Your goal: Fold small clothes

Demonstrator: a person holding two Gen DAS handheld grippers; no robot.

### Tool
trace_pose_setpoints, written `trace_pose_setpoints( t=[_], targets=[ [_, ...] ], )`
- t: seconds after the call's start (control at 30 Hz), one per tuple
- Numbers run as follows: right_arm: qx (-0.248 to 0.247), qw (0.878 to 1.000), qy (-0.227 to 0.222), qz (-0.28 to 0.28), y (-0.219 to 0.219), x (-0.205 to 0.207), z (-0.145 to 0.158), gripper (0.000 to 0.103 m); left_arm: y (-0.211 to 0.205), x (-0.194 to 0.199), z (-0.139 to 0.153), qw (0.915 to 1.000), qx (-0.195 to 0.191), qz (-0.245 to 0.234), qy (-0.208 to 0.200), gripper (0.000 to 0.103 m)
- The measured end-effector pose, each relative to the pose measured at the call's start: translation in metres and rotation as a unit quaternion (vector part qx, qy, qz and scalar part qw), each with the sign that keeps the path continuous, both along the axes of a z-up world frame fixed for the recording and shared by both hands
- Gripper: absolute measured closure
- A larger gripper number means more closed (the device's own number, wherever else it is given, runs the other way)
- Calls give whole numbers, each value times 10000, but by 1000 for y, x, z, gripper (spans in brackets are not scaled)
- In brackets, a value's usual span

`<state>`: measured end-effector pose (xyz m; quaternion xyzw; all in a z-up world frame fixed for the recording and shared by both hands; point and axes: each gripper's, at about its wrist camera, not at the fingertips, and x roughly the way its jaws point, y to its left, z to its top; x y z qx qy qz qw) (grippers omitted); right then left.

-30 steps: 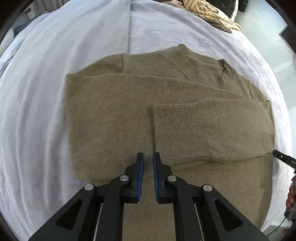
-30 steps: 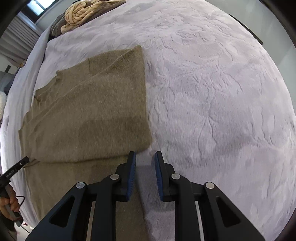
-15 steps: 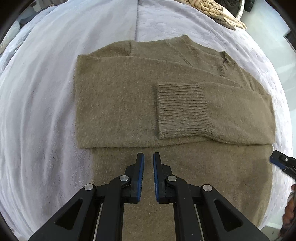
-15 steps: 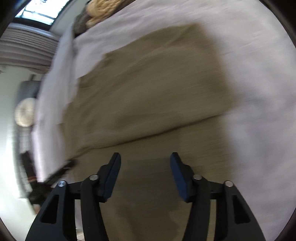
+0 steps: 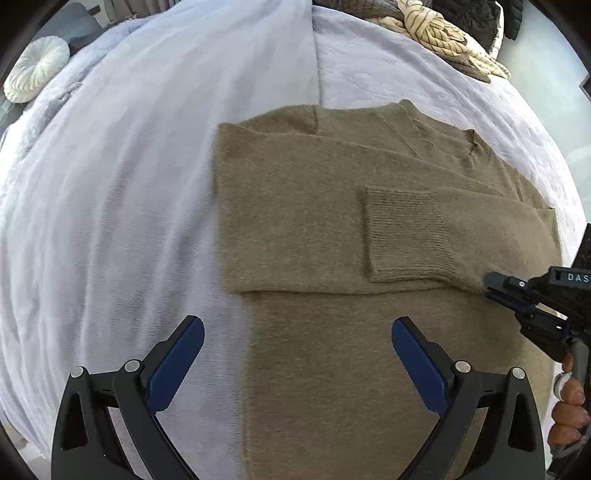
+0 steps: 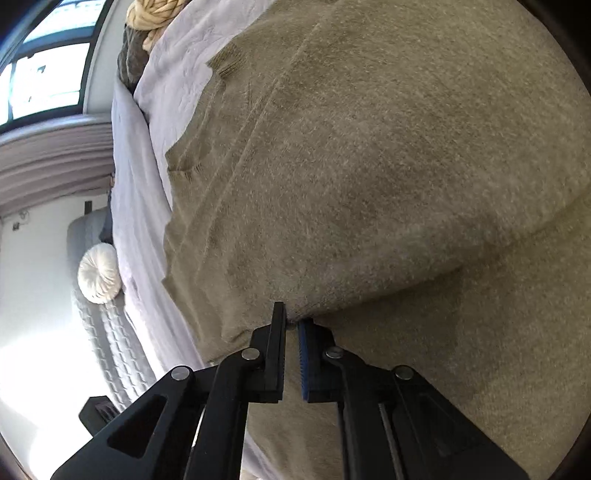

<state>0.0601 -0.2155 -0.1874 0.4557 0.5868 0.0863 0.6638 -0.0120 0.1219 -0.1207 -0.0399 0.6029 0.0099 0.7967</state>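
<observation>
The left gripper is held with its blue-padded fingers spread wide above the lower part of an olive sweater. The sweater is laid flat on a pale lilac bedspread, with both sleeves folded across the chest. To the right, the right gripper is seen pressed nearly together, pinching the edge of a folded sleeve. Beyond the sweater, a heap of striped and dark clothes is piled at the far edge of the bed. A round white cushion lies far left, and a window is visible beyond.
</observation>
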Motion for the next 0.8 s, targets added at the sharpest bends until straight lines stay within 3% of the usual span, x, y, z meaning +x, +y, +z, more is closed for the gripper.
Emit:
trace_pose_setpoints(
  t=[0.17, 0.37, 0.43, 0.5, 0.8],
  targets=[
    [-334, 9989, 116, 293, 10, 2, -7, 96, 6, -1, -5, 9998, -98, 2, 145, 1],
    [-580, 9955, 34, 744, 23, 3, 16, 92, 8, -14, 1, 9993, -293, -58, 229, 1],
    [-733, 9936, -27, 854, 22, -2, 26, 76, 8, -16, 3, 9991, -331, -59, 257, 1],
    [-875, 9921, -88, 898, 19, -9, 36, 45, 8, -20, 5, 9988, -383, -56, 285, 1],
    [-1330, 9848, -92, 1109, -6, -53, 54, 44, 3, -34, 22, 9983, -364, -247, 393, 1]
  ],
)
